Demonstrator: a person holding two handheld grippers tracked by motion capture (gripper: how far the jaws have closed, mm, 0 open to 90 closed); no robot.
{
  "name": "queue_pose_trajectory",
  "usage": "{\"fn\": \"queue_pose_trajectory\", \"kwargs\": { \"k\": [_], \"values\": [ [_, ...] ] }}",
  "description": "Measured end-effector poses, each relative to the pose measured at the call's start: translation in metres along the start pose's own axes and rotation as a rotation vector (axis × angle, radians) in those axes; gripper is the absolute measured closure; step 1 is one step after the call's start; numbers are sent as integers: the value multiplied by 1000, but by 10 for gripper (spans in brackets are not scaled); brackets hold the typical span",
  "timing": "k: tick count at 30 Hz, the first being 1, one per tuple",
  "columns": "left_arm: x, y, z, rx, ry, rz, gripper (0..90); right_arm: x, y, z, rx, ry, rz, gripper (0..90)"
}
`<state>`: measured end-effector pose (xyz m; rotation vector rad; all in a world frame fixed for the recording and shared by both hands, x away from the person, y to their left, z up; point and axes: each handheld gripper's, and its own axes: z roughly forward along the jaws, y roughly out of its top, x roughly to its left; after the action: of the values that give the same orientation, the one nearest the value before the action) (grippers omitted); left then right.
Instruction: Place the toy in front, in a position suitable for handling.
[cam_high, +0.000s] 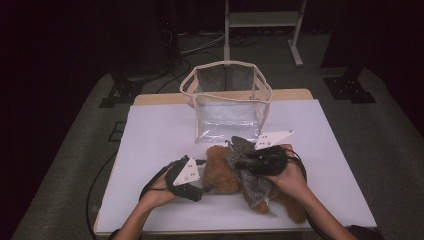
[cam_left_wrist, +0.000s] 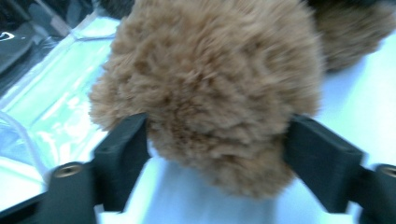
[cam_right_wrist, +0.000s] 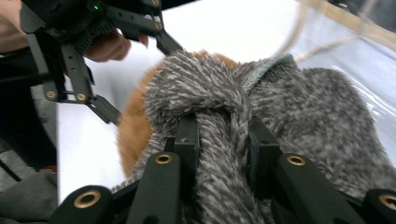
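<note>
A brown plush bear lies on the white table near its front edge. A grey fuzzy cloth is draped across the bear. My left gripper reaches in from the left. In the left gripper view its jaws stand open on either side of a round brown furry part of the bear, left gripper. My right gripper comes from the right and is shut on a fold of the grey cloth, right gripper. The right gripper view also has the left gripper beside the brown fur.
A clear plastic bag with a beige rim stands open-topped just behind the bear, and its glossy wall shows to the left of the fur. A white metal stand and cables are on the dark floor beyond the table.
</note>
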<state>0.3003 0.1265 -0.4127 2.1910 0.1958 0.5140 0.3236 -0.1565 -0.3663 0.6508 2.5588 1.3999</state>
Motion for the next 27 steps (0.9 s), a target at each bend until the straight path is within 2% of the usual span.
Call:
{"fn": "queue_pose_trajectory", "kwargs": {
  "k": [3, 4, 5, 6, 8, 11, 12, 14, 16, 19, 22, 26, 27],
  "values": [
    [4, 3, 5, -33, 4, 8, 138, -7, -6, -5, -7, -19, 26, 701],
    [7, 4, 10, -46, -13, 24, 118, -15, -11, -10, -19, -37, 62, 700],
    [7, 4, 10, -46, -13, 24, 109, -18, -11, -10, -20, -33, 68, 701],
    [11, 7, 16, -37, -32, 29, 105, -19, -11, -10, -22, -38, 76, 701],
    [16, 8, 20, -25, -76, 1, 104, -21, -10, -9, -15, -56, 67, 700],
    [18, 10, 20, -29, -87, -4, 107, -25, -9, -7, -7, -75, 59, 700],
    [17, 10, 19, -37, -86, 5, 120, -27, -9, -6, -9, -73, 62, 700],
    [14, 10, 18, -48, -67, 29, 246, -31, -9, -5, -9, -72, 72, 700],
    [13, 12, 19, -34, -44, 21, 328, -35, -8, -4, -11, -60, 82, 700],
    [16, 14, 20, -20, -46, 7, 369, -33, -5, -5, -7, -53, 73, 703],
    [17, 16, 23, -6, -38, 19, 385, -26, -1, -10, -21, -42, 53, 704],
    [19, 20, 27, 3, -49, 19, 421, -6, 8, -14, -27, -27, -10, 704],
    [19, 20, 27, 3, -49, 19, 423, -6, 8, -14, -27, -27, -10, 704]
  ]
}}
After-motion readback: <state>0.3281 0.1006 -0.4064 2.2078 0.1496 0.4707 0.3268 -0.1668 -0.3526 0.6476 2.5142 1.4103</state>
